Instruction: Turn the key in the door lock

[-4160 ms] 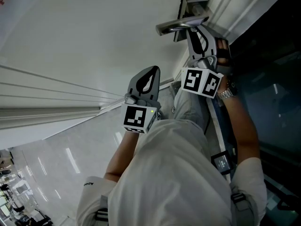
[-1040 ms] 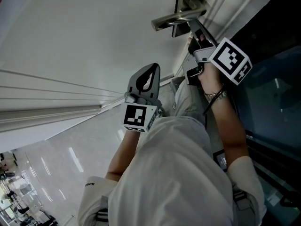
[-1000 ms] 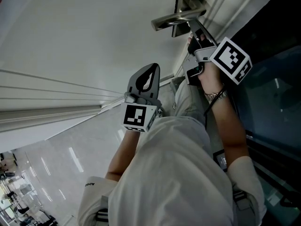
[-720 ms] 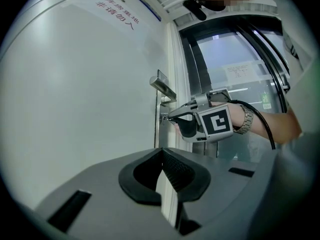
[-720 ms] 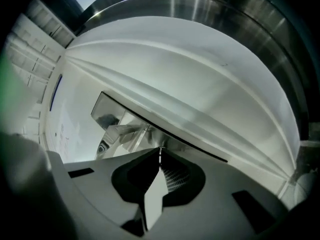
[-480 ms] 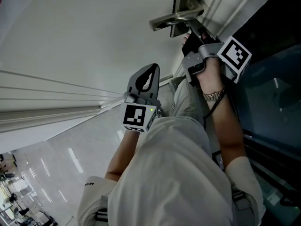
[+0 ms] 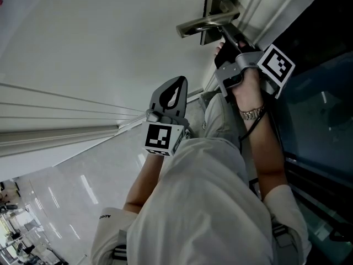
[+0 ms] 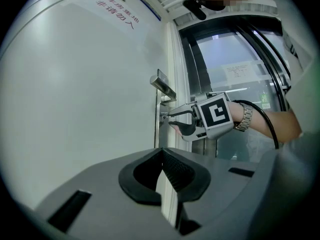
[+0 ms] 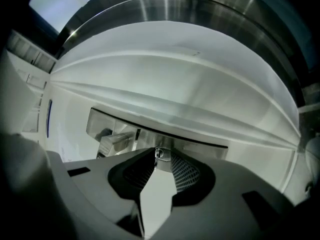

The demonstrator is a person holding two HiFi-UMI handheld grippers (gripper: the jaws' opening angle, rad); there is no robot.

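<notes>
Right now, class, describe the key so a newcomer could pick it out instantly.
Find the white door, then the steel lock plate at its edge. Under the long lever handle, the key is the tiny silver stub sticking out.

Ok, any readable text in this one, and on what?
Nothing can be quoted with certainty.
Red characters on the door: Chinese, too blurred.
Paper on the glass: print too small.
Sleeve print: too small.
Marker cube: square pattern, no words.
</notes>
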